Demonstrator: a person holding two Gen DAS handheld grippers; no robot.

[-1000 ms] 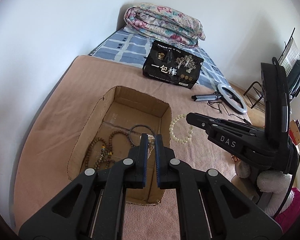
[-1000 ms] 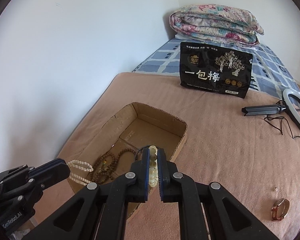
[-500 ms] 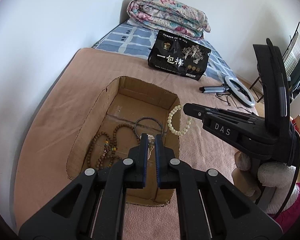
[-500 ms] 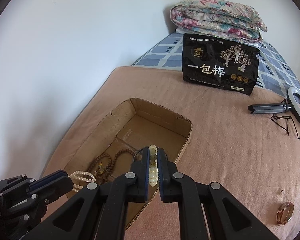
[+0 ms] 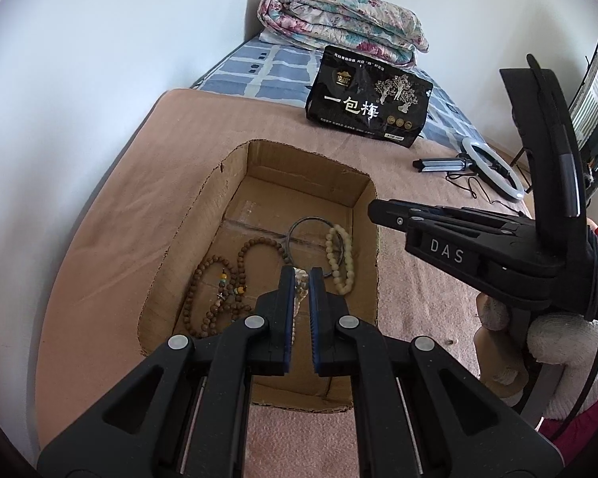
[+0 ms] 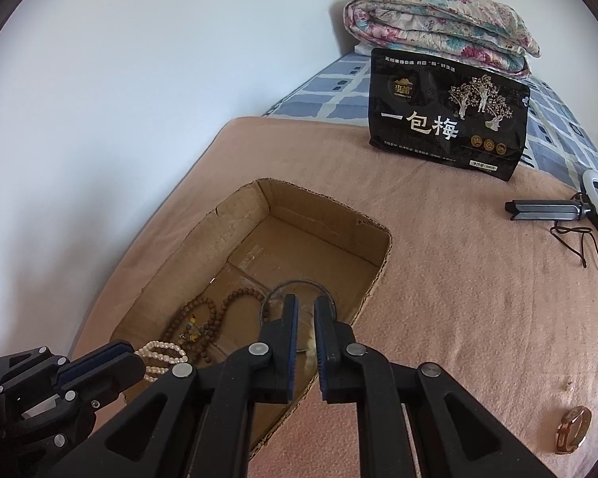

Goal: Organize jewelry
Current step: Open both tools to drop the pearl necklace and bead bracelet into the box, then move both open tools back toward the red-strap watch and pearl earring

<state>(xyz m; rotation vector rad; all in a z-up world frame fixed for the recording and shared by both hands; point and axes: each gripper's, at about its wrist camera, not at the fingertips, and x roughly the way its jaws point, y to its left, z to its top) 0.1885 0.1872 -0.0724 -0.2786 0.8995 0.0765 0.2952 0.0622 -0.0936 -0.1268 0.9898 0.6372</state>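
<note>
Left gripper (image 5: 299, 283) pinches pearl bracelet (image 6: 161, 352) over cardboard box (image 5: 259, 159). Right gripper (image 6: 305, 310) spread, empty. Pale bead bracelet (image 5: 341, 259) lies inside box.

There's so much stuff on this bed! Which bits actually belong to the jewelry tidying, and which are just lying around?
Part of the job:
cardboard box
brown bead strands
dark bangle
pale bead bracelet
pearl bracelet, held by the left gripper
right gripper
gold ring, outside the box

Just lying about:
black snack bag
folded quilt
ring light
</note>
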